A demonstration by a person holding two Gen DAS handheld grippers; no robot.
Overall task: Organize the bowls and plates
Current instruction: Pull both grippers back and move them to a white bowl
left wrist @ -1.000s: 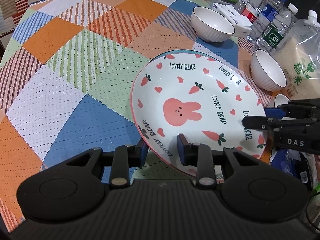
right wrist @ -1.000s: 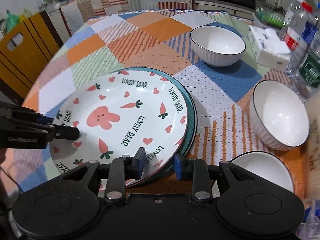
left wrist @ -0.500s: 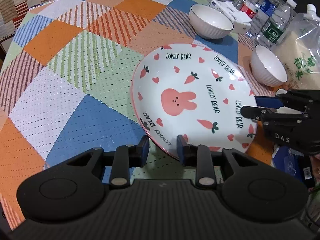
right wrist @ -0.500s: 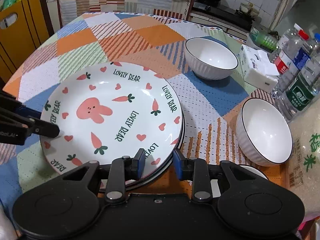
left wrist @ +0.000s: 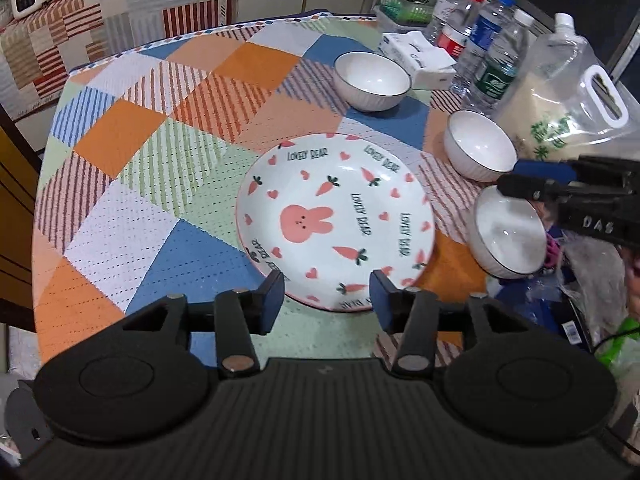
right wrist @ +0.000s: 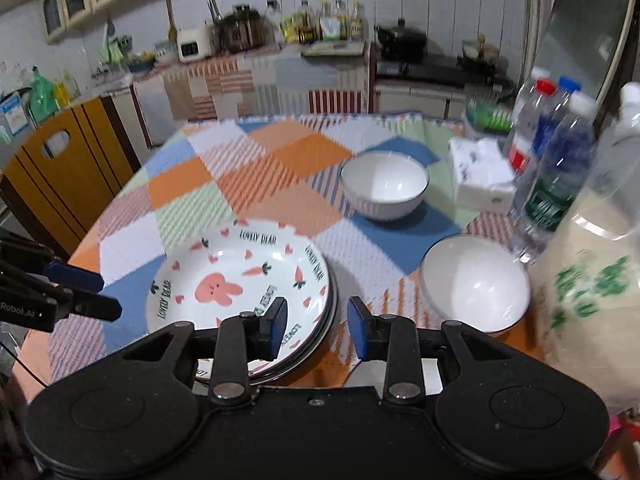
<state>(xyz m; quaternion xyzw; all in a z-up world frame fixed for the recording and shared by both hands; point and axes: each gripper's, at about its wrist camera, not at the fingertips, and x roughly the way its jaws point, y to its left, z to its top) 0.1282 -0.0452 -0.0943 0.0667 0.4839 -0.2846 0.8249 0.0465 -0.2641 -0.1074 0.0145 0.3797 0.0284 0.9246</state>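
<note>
Patchwork cloth is covering the counter [left wrist: 132, 184], and we are seeing the plates done: the rabbit plate [left wrist: 334, 220] is sitting on a stack of darker-rimmed ones (edges showing in the right view). Three white bowls are lying apart: the far bowl [left wrist: 372, 80], the middle bowl [left wrist: 480, 150], the near bowl [left wrist: 508, 236]. We are judging them still to be nested. The left tool [left wrist: 327, 300] and right tool [right wrist: 317, 326] are gaping wide, holding nothing.

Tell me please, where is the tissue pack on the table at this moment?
In the left wrist view the tissue pack lies at the table's far right, between the farthest white bowl and the water bottles.
</note>
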